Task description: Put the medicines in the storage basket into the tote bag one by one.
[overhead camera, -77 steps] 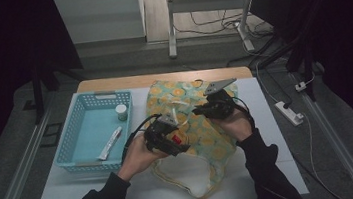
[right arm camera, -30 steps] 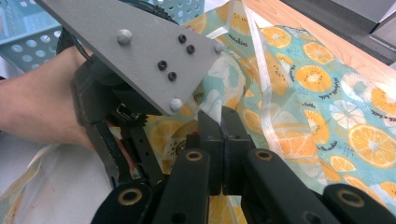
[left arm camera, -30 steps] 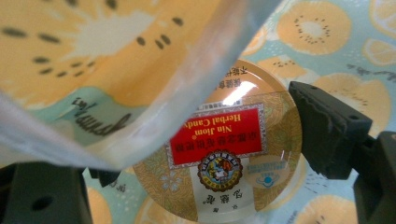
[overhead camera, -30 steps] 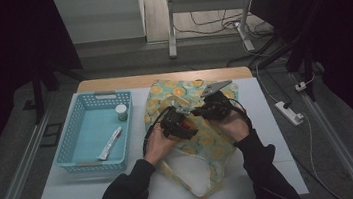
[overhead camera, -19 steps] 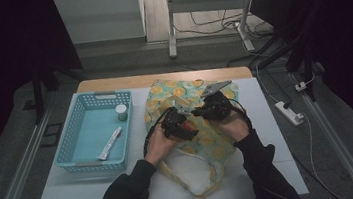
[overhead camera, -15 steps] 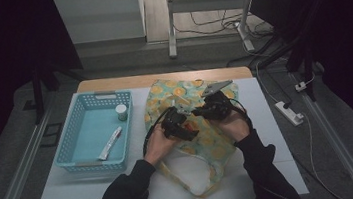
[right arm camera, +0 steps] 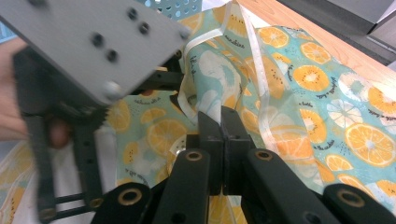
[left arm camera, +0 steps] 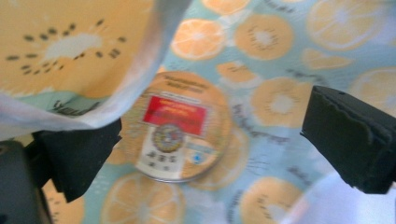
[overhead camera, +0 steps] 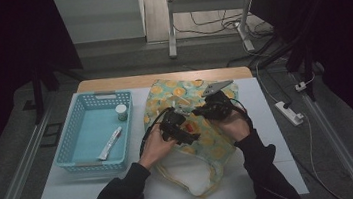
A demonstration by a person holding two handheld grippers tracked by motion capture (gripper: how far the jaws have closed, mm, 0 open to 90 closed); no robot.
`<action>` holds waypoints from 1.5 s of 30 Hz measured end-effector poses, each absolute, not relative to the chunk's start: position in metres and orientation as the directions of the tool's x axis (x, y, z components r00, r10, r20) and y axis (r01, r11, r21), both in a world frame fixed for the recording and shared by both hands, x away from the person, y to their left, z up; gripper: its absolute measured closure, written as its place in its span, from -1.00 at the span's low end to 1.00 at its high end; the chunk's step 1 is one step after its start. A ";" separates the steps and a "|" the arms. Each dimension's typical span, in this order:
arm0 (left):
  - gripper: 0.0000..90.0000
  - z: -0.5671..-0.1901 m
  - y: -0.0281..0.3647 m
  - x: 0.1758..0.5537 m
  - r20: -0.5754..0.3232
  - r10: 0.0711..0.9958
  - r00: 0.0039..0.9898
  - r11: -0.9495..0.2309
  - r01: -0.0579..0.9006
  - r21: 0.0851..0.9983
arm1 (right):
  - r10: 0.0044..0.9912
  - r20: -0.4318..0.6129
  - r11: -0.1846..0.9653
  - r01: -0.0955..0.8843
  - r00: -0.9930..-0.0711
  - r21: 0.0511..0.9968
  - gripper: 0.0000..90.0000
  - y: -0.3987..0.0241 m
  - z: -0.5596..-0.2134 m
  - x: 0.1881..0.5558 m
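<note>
two tools | left tool (left arm camera: 205,140): jaws just opened wide, round tin (left arm camera: 180,126) lying loose between | right tool (right arm camera: 220,121): clamped on bag's edge (right arm camera: 205,88)

The high view is dimly lit, with black surroundings; the left gripper view is blurred by motion.

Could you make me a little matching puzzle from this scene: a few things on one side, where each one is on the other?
Things:
1. tin
2. tube
3. bag
4. power strip

Places:
A. on the floor right of the table
B. spread on the table beside the basket
C. inside the bag
D. lying in the blue basket

Pairs: 1-C, 2-D, 3-B, 4-A
</note>
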State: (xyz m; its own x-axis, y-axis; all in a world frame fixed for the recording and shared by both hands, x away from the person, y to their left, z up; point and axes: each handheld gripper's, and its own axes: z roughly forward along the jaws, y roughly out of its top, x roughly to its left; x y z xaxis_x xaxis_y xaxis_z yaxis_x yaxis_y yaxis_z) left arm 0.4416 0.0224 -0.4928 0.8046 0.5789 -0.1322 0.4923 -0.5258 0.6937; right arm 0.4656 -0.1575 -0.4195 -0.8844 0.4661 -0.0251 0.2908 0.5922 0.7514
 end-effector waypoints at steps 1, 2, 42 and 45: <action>-0.94 -0.491 0.023 0.440 -0.142 0.571 0.808 -0.524 0.493 0.694 | 0.466 -0.025 0.592 0.291 -0.884 0.751 0.99 -0.157 -0.419 0.466; -0.96 -0.490 0.023 0.439 -0.149 0.565 0.812 -0.523 0.492 0.696 | 0.466 -0.024 0.592 0.291 -0.884 0.751 0.99 -0.157 -0.420 0.466; -1.00 -0.463 0.095 0.400 -0.211 0.537 0.817 -0.463 0.495 0.735 | 0.463 -0.027 0.599 0.291 -0.886 0.746 0.99 -0.157 -0.420 0.465; -1.00 -0.463 0.100 0.398 -0.205 0.550 0.810 -0.464 0.500 0.731 | 0.463 -0.027 0.600 0.290 -0.886 0.746 0.99 -0.158 -0.420 0.465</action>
State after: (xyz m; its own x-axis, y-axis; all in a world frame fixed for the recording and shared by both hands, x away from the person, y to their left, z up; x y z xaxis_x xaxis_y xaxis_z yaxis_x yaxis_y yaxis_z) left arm 0.3983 0.1002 -0.4626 0.8098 0.5499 -0.2048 0.5000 -0.4641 0.7312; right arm 0.4653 -0.1575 -0.4203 -0.8860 0.4628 -0.0273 0.2901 0.5995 0.7459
